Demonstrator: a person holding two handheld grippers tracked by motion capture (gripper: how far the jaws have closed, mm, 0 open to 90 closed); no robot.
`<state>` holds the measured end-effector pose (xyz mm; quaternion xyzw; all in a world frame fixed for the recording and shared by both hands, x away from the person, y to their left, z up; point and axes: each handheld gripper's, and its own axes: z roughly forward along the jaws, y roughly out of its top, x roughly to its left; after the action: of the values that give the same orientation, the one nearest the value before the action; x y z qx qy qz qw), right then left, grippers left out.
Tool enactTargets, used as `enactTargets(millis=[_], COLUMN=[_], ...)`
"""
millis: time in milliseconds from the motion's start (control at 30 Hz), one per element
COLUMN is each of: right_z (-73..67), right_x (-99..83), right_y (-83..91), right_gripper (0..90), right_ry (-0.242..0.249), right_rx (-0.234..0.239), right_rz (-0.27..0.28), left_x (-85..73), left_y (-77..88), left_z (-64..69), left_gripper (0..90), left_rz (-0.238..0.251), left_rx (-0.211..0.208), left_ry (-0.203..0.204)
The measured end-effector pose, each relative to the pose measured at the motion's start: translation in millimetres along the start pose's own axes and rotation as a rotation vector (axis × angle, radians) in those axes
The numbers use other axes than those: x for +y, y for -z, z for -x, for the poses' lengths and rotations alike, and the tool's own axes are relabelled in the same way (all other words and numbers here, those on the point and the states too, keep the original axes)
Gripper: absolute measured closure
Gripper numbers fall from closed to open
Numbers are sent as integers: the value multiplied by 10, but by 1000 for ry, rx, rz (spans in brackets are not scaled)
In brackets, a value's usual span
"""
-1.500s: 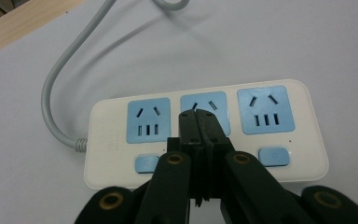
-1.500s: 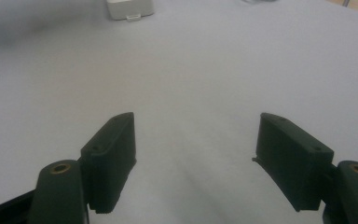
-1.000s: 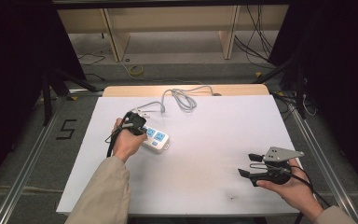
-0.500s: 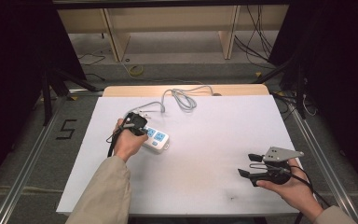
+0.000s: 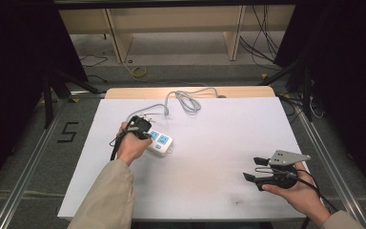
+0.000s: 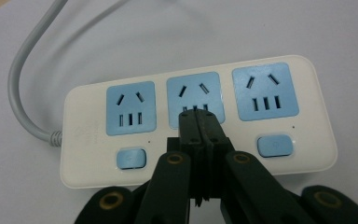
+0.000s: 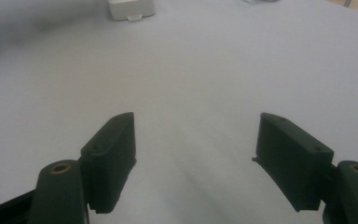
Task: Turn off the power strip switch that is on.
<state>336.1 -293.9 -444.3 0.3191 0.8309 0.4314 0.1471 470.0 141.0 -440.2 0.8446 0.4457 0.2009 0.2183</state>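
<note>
With its jaws pressed together on nothing, the left gripper noses down over the middle socket of the white power strip lying left of table centre, seemingly about to press a blue switch, while the right gripper waits agape near the right edge.

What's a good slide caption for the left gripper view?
Closed left claw poised over the middle outlet of a white three-outlet power strip.

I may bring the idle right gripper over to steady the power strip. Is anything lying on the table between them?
Nothing visible: bare white table lies between the open right gripper and the power strip; the left gripper, shut, sits over its middle socket.
</note>
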Motion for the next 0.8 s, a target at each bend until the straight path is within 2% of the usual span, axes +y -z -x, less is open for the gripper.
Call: enactTargets(millis=[800], right_z=[-2], right_x=[-2], right_y=[-5], right_gripper=[289], right_ry=[1], right_rx=[2], right_rz=[-2], left_x=[3], left_y=[-56], left_z=[14], left_gripper=[898], left_rz=[-34], left_rx=[-17], left_ry=[-2])
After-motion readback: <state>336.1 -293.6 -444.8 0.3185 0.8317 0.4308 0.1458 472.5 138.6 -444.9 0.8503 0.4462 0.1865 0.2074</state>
